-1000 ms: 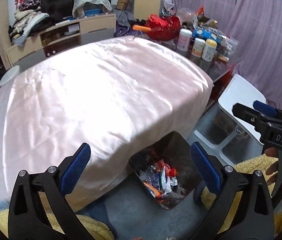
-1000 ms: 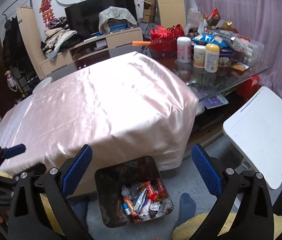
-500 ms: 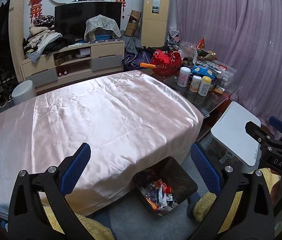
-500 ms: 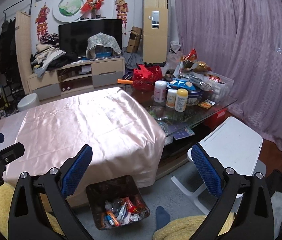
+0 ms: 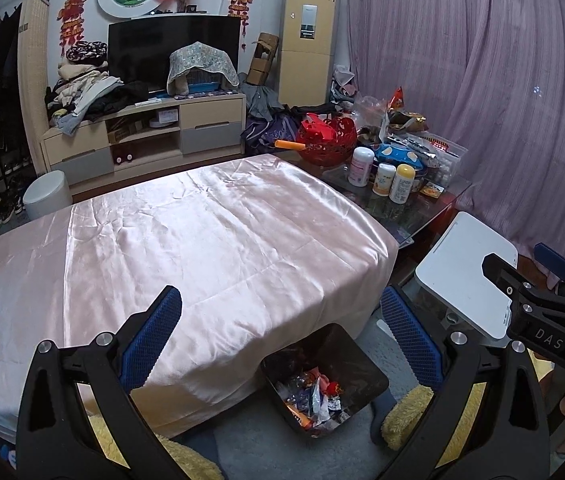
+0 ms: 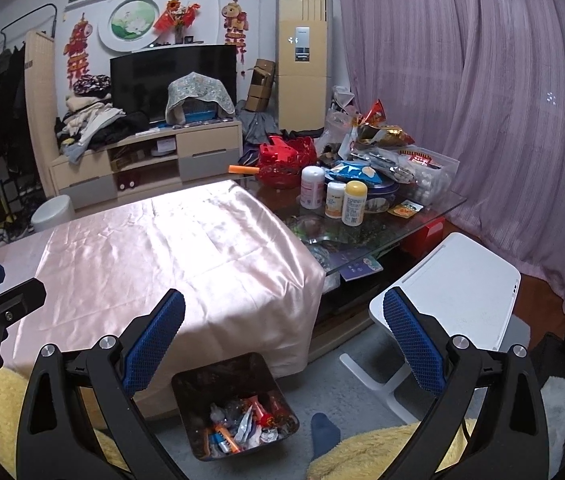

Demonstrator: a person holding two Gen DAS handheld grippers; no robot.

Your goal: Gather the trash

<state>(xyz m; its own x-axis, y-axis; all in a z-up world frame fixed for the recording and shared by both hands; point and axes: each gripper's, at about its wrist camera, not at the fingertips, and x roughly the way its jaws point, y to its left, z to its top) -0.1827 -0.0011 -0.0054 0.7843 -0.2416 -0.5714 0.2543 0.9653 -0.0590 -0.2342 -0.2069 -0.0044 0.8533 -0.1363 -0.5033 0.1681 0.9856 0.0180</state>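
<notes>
both tongs, left (image 5: 280, 330) and right (image 6: 282, 330), gaped empty above the bin (image 6: 202, 384) of wrappers (image 6: 242, 420); pink-draped tabletop (image 5: 202, 240) behind, white stool (image 6: 462, 292) just right.

A: Where are the grippers?
B: Left gripper (image 5: 282, 344) is spread wide, empty, blue pads (image 5: 150, 336) far apart. Right gripper (image 6: 284, 346) likewise gapes; from the left camera it sits at three o'clock.
</notes>
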